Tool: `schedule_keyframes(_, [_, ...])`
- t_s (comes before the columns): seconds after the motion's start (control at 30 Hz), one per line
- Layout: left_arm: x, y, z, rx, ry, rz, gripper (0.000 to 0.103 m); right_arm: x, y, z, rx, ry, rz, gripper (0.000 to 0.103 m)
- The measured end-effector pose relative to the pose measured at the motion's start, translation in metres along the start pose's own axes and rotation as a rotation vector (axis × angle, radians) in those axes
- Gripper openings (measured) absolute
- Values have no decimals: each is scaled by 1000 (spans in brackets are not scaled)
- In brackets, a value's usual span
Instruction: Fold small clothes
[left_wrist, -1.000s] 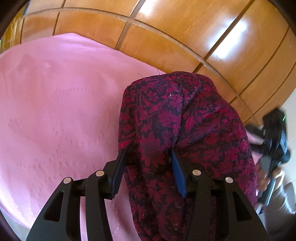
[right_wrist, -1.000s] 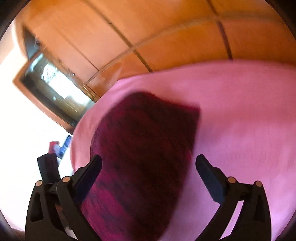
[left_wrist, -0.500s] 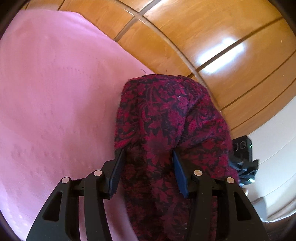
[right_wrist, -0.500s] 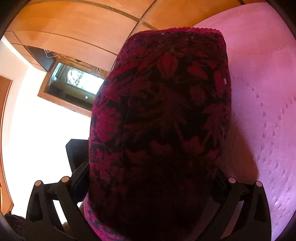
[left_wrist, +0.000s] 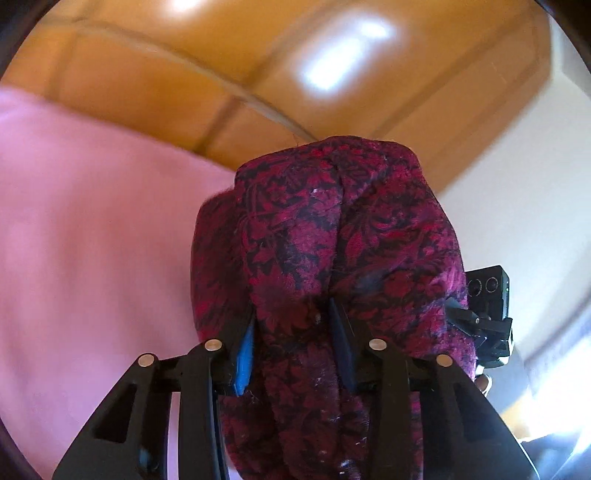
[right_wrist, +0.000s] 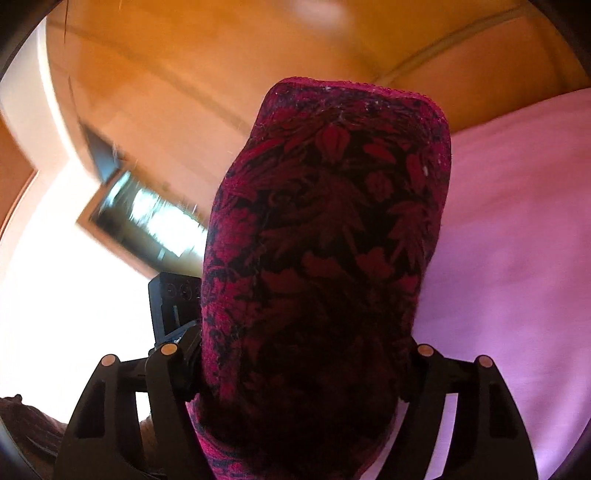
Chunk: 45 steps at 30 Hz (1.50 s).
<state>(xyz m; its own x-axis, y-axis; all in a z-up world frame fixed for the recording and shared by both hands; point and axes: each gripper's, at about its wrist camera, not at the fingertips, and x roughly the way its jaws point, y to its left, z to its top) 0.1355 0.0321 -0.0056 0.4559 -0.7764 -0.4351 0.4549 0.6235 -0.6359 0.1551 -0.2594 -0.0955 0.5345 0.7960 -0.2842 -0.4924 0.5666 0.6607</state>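
A dark red and black floral garment (left_wrist: 332, 221) hangs bunched in front of both cameras, lifted above the pink bedspread (left_wrist: 92, 240). My left gripper (left_wrist: 291, 310) pinches a thick fold of it between its blue pads, and its jaws are closing. In the right wrist view the same garment (right_wrist: 332, 184) fills the gap of my right gripper (right_wrist: 306, 332) and drapes over its fingertips, hiding them. Those jaws are closing too, with the cloth pressed between them. The right gripper's body (left_wrist: 491, 314) shows just right of the cloth, and the left gripper's body (right_wrist: 170, 306) just left of it.
Glossy wooden panels (left_wrist: 184, 74) rise behind the bed. The pink bedspread (right_wrist: 517, 221) spreads to the right in the right wrist view. A dark framed opening (right_wrist: 147, 221) and a bright white wall lie at the left there.
Both grippers have swung and lifted with the garment, so more wooden panel and wall show behind it. The left jaws have narrowed on the fold. The right jaws have narrowed around the cloth.
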Motion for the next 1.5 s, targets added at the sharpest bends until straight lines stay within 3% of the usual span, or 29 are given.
schedule_keyframes(0.07, [51,-33,20,84,70,-5,36,-32,-24,7,30,-55,-43,73])
schedule_keyframes(0.2, [135,-69,38,151,185,-1,35,-83,-81,9,122,-135,-144,73])
schedule_keyframes(0.3, [186,-88,37,196,264,51,35,-102,-121,-4,192,-157,-220,74])
schedule_keyframes(0.4, [214,-97,24,227,312,93,35,-109,-145,-23,243,-155,-298,82])
schedule_keyframes(0.53, [208,-109,17,260,276,127,35,-127,-127,-35,209,-177,-393,90])
schedule_keyframes(0.6, [201,-120,8,291,252,160,35,-141,-98,-28,119,-219,-530,90])
schedule_keyframes(0.73, [191,-126,0,343,203,247,35,-132,-38,-19,-36,-241,-634,65])
schedule_keyframes(0.87, [189,-134,-4,388,190,345,35,-98,-13,-1,-157,-158,-689,46])
schedule_keyframes(1.0, [175,-112,-8,338,200,397,35,-47,-18,-11,-235,-32,-842,47])
schedule_keyframes(1.07, [172,-95,-10,259,197,374,35,-31,-28,-18,-270,-10,-914,47])
schedule_keyframes(1.13, [173,-96,-12,263,180,389,36,-24,-32,-20,-271,-12,-943,47])
schedule_keyframes(1.23, [170,-100,-14,247,153,410,40,-26,-32,-20,-251,-15,-945,48])
schedule_keyframes(1.3, [164,-103,-13,224,117,446,53,-30,-26,-20,-236,-32,-950,49])
schedule_keyframes(1.43, [152,-116,-21,251,63,477,53,-42,-10,-16,-184,-101,-912,65])
schedule_keyframes(1.5, [148,-121,-24,263,42,499,53,-49,0,-25,-175,-127,-901,66])
